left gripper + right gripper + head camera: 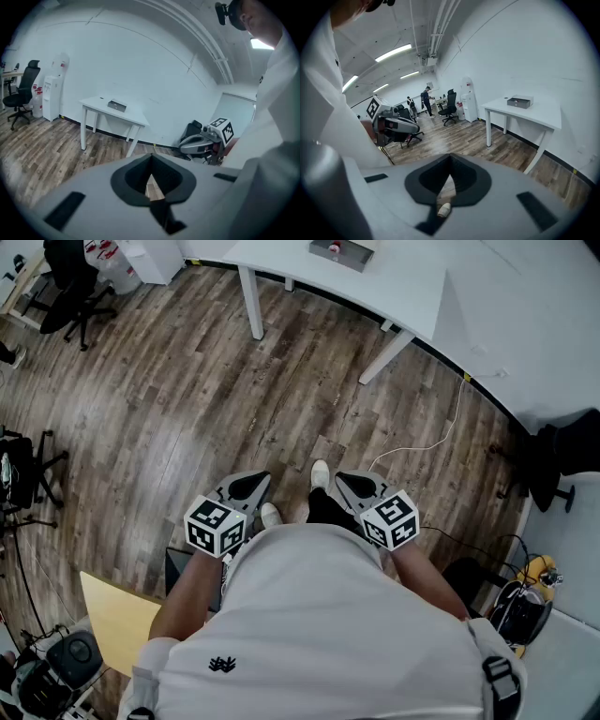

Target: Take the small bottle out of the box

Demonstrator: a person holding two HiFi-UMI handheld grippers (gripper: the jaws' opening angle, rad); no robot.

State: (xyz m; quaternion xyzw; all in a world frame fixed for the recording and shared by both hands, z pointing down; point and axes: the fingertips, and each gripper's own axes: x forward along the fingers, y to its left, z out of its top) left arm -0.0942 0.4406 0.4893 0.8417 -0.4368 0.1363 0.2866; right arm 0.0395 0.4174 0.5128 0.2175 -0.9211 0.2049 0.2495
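Both our left gripper [242,487] and right gripper [361,489] are closed on nothing, well apart from the grey box [342,251] on the white worktop [394,277]; no bottle shows. We should walk close before opening either.

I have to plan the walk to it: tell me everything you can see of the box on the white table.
The box is small, low, rectangular and grey, lying flat on the white table that stands against the wall. From the head view its top looks open, with something red inside; no bottle can be made out. Only the tabletop touches it.
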